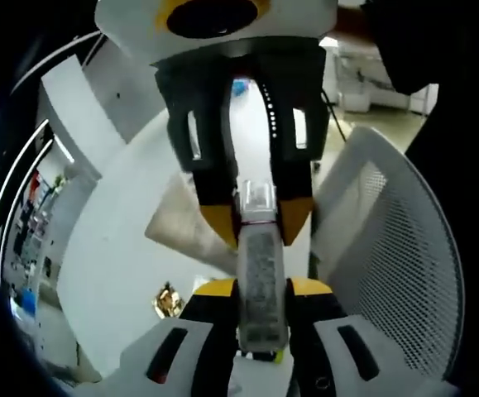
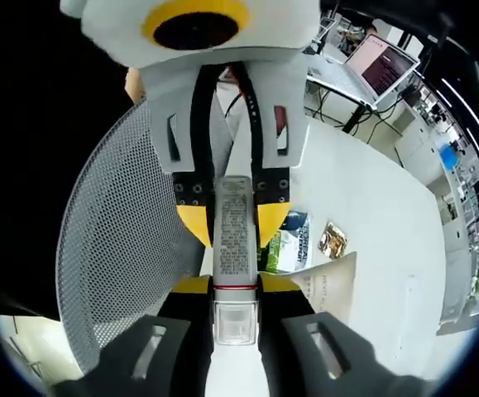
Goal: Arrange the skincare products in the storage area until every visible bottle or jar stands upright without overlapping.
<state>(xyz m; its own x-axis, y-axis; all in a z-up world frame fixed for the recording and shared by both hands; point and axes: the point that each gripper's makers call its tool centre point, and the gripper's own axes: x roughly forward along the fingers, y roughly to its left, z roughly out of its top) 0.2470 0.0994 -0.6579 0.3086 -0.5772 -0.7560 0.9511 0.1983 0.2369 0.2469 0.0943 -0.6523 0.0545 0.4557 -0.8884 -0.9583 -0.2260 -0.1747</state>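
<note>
Gripping one slim tube (image 1: 261,281) from both ends, I have my left gripper (image 1: 261,289) closed on its printed body while my right gripper (image 2: 235,285) clamps the end with the clear cap (image 2: 235,318) and red band — the two tools meet nose to nose, yellow pads pressed against the tube on either side. In the right gripper view the tube's label text (image 2: 234,227) runs lengthwise between the opposing jaws. Just beyond, a white mesh basket (image 2: 119,240) curves along one side of the tube. Farther out on the white table (image 2: 371,198) lie a pale sheet of paper (image 2: 330,285), a green-and-white packet (image 2: 285,244) and a small gold-foil item (image 2: 333,240), all apart from the basket. At the far edge a laptop (image 2: 380,62) sits open — its screen lit.
</note>
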